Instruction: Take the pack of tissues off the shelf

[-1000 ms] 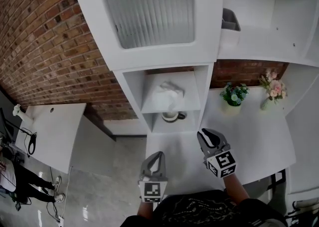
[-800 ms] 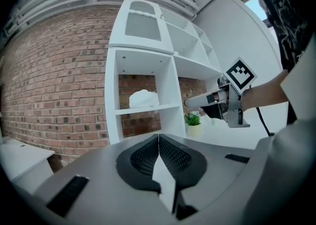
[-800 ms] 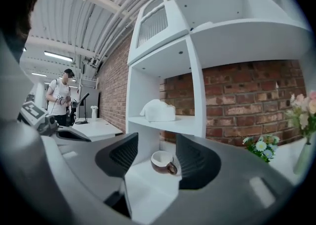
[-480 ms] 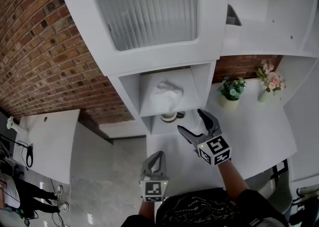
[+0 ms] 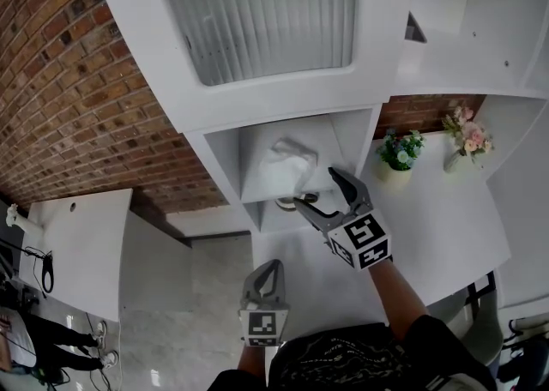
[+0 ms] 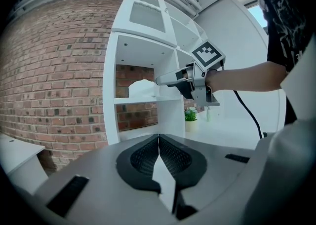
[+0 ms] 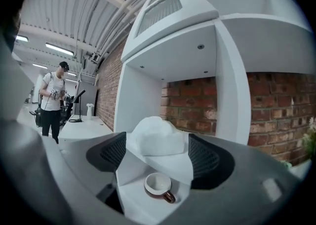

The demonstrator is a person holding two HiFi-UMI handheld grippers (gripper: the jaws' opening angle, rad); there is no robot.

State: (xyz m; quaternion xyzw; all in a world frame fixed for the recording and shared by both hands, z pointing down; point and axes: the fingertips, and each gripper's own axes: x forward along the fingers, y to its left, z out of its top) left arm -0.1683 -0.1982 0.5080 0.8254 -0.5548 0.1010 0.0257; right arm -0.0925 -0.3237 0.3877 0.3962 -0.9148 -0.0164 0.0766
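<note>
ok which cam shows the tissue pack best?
Right gripper view: the pack of tissues sits centred on its shelf, unobstructed, framed by the right gripper's open tongs. Head view shows the pack small, from above, inside the cubby. Left gripper view shows only a small white lump past the right gripper.

The pack of tissues is showing plain white, as is the shelf unit. The brick wall is running red-brown with pale mortar lines. The cup is showing white inside, brown outside. The right gripper and left gripper are wearing grey bodies, black meshed pads and black-and-white square markers. The potted plant is showing green, the flowers pink.
</note>
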